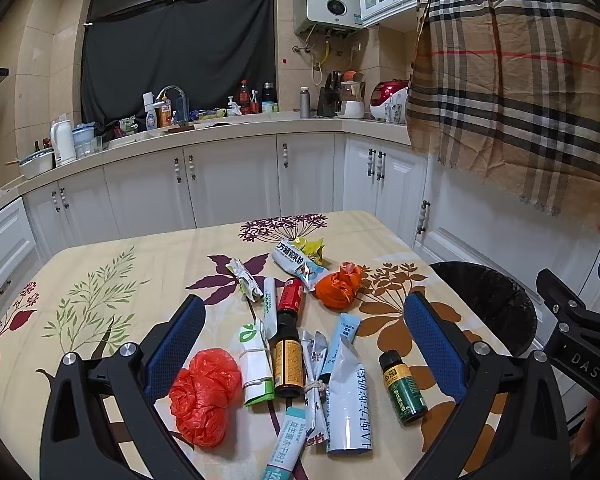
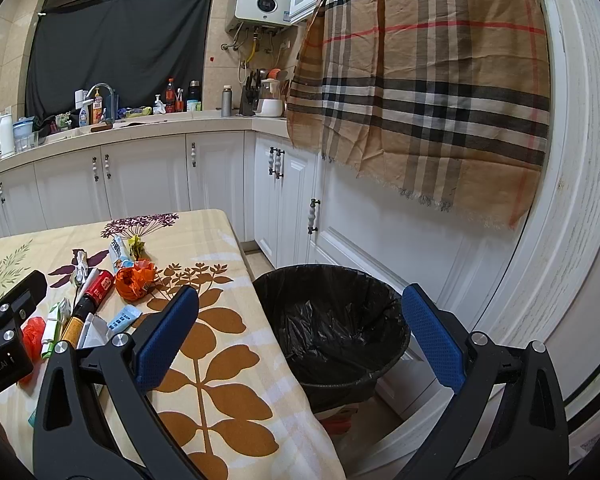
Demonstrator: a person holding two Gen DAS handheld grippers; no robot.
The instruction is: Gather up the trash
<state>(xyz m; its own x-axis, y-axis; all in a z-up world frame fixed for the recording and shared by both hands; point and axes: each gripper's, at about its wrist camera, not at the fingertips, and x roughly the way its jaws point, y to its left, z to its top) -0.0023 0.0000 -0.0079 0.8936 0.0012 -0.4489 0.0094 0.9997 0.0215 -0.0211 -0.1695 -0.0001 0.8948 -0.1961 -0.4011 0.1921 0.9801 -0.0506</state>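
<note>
Beside the tabletop, at its right edge, we find the bin on the floor, lined with a black bag and standing open-mouthed so that items lifted off the cloth need only a short carry over the edge. It looks empty, so we judge collection has not begun. On the tabletop the trash lies in 1 loose cluster near the middle: a white pouch, a brown bottle, a red plastic bag, an orange plastic bag, a green bottle and several wrappers, mostly touching or overlapping. The left gripper hangs over this cluster, jaws spread fully apart and holding nothing, ready to descend. The right gripper frames the bin, jaws likewise wide apart and unloaded.
</note>
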